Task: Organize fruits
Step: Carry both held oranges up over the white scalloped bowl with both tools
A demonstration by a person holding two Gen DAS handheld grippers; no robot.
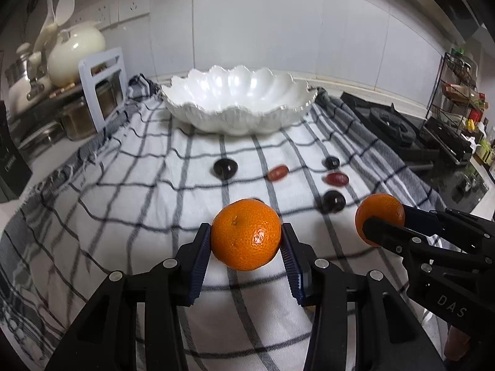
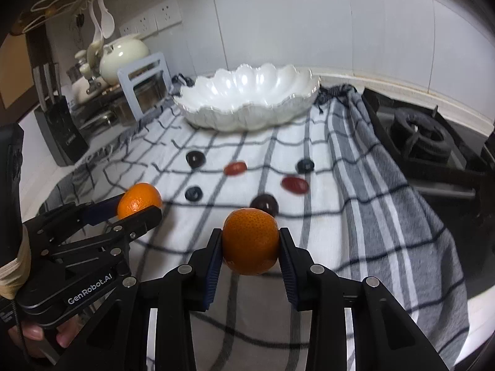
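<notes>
My left gripper [image 1: 246, 237] is shut on an orange mandarin [image 1: 246, 234] and holds it above the checked cloth [image 1: 123, 204]. My right gripper [image 2: 250, 241] is shut on a second mandarin [image 2: 251, 241]. Each gripper shows in the other's view: the right one [image 1: 382, 221] with its mandarin [image 1: 380, 213], the left one [image 2: 139, 207] with its mandarin [image 2: 137, 199]. A white scalloped bowl [image 1: 238, 123] [image 2: 247, 117], with nothing visible inside, stands at the far end of the cloth. Several dark and red small fruits lie between, such as a dark one [image 1: 225, 167] and a red one [image 2: 294, 184].
A cream teapot [image 1: 75, 52], jars and a grey stand [image 1: 103, 86] crowd the far left. A knife block [image 2: 60, 130] stands at the left. A black gas hob [image 2: 427, 142] lies to the right of the cloth, with a spice rack [image 1: 461, 99] beyond.
</notes>
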